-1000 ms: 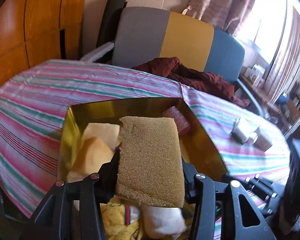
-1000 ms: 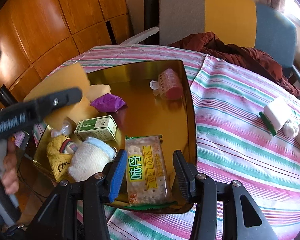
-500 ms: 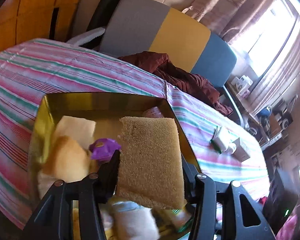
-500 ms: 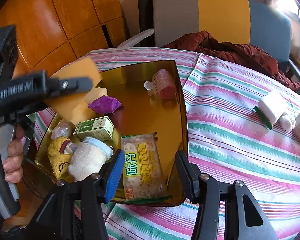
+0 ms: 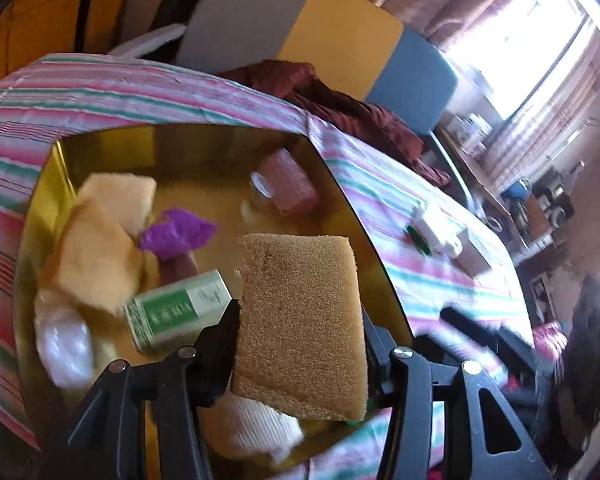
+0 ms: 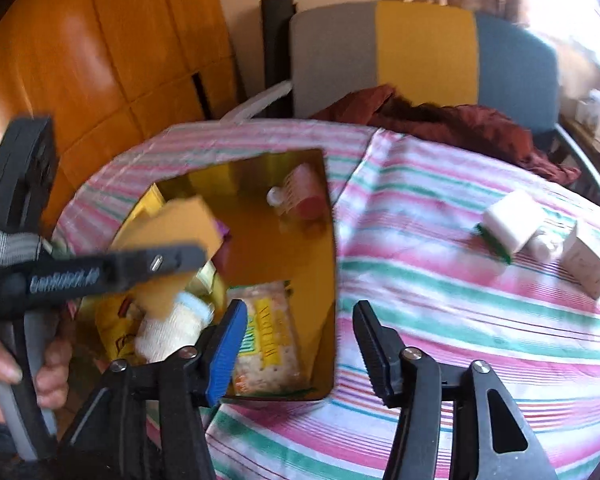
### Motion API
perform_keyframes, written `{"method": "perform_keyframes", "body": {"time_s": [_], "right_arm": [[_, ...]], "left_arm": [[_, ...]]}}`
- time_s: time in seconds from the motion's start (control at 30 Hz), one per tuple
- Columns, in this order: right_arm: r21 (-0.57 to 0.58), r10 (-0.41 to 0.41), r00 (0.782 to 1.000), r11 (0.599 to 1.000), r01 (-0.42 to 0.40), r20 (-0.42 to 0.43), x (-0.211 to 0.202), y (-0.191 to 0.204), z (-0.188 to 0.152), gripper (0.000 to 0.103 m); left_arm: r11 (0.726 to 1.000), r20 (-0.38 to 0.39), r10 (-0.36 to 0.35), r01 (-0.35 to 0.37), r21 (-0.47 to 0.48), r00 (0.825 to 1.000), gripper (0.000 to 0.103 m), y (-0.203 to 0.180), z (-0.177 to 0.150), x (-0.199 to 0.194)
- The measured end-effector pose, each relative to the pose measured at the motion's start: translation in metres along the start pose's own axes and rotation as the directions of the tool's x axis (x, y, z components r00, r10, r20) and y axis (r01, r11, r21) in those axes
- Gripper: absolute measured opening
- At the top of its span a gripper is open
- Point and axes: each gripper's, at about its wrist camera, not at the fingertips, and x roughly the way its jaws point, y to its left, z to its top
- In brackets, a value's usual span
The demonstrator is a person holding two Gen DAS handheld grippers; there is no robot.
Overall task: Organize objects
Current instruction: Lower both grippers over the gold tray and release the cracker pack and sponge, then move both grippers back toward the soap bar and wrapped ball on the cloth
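The left gripper (image 5: 300, 344) is clamped on a tan sponge (image 5: 300, 320), its 2 jaws pressing the sponge's near sides so it stands edge-up and clear of the load below. It hangs over the near middle of the gold tray (image 5: 48, 184), probably so it can be dropped where room is left. Beneath it lie a green box (image 5: 176, 312), a white roll (image 5: 256, 428), a purple wrapper (image 5: 176, 232) and, at the far side, a pink roller (image 5: 288, 184).

The right gripper (image 6: 296, 344) holds nothing; its jaws are opening, above the tray's near right corner and the striped cloth (image 6: 440, 320). A cracker pack (image 6: 264, 340) lies flat in the tray just left of it. To the far right on the cloth, a white block (image 6: 508, 224) and a small carton (image 6: 588, 260) sit outside the tray, likely the next things to gather.
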Motion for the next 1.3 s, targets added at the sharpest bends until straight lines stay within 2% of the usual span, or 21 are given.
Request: {"method": "perform_keyframes", "body": {"time_s": [0.07, 0.13, 0.17, 0.27, 0.33, 0.4, 0.57, 0.9, 1.0, 1.1, 1.23, 1.3], "right_arm": [[0.019, -0.017, 1.000, 1.000, 0.017, 0.010, -0.003, -0.007, 0.002, 0.063], [0.042, -0.025, 1.000, 0.999, 0.024, 0.005, -0.004, -0.010, 0.003, 0.064], [0.048, -0.024, 1.000, 0.999, 0.024, 0.001, -0.004, -0.011, 0.003, 0.064], [0.043, -0.034, 0.999, 0.998, 0.034, -0.003, -0.006, -0.010, 0.002, 0.064], [0.043, -0.031, 1.000, 0.999, 0.031, -0.002, -0.007, -0.011, 0.002, 0.066], [0.041, -0.034, 0.999, 0.999, 0.034, 0.005, -0.009, -0.012, 0.001, 0.070], [0.034, -0.038, 0.999, 0.999, 0.037, 0.015, -0.014, -0.010, -0.001, 0.072], [0.027, -0.039, 0.999, 0.999, 0.039, 0.012, -0.018, -0.005, -0.008, 0.078], [0.026, -0.040, 0.999, 0.999, 0.040, 0.015, -0.021, -0.004, -0.009, 0.078], [0.025, -0.040, 0.999, 0.999, 0.039, 0.015, -0.022, -0.004, -0.009, 0.079], [0.024, -0.037, 0.999, 0.999, 0.037, 0.014, -0.023, -0.003, -0.010, 0.080], [0.021, -0.035, 0.999, 0.999, 0.035, 0.014, -0.025, -0.002, -0.011, 0.081]], "left_arm": [[0.999, -0.028, -0.013, 0.014, 0.034, 1.000, 0.052, -0.008, -0.011, 0.001], [0.997, -0.066, -0.023, 0.028, 0.066, 0.998, 0.062, -0.016, -0.019, 0.008], [0.996, -0.079, -0.005, 0.012, 0.088, 0.997, 0.064, -0.021, -0.024, 0.012], [0.991, -0.055, 0.065, -0.058, 0.119, 0.996, 0.073, -0.027, -0.027, 0.009], [0.993, -0.034, 0.062, -0.059, 0.099, 0.997, 0.084, -0.023, -0.024, 0.001], [0.995, -0.017, 0.055, -0.053, 0.080, 0.998, 0.084, -0.017, -0.022, -0.009], [0.996, 0.046, 0.073, -0.076, 0.049, 0.996, 0.084, -0.003, -0.023, -0.038], [0.984, 0.125, 0.180, -0.179, -0.025, 0.976, 0.083, 0.021, -0.022, -0.063], [0.972, 0.168, 0.235, -0.236, -0.019, 0.957, 0.083, 0.018, -0.021, -0.071], [0.958, 0.245, 0.281, -0.287, -0.009, 0.928, 0.083, 0.011, -0.021, -0.087], [0.943, 0.309, 0.313, -0.332, 0.009, 0.898, 0.083, 0.005, -0.020, -0.099], [0.940, 0.319, 0.314, -0.340, 0.028, 0.894, 0.083, 0.002, -0.019, -0.102]]}}
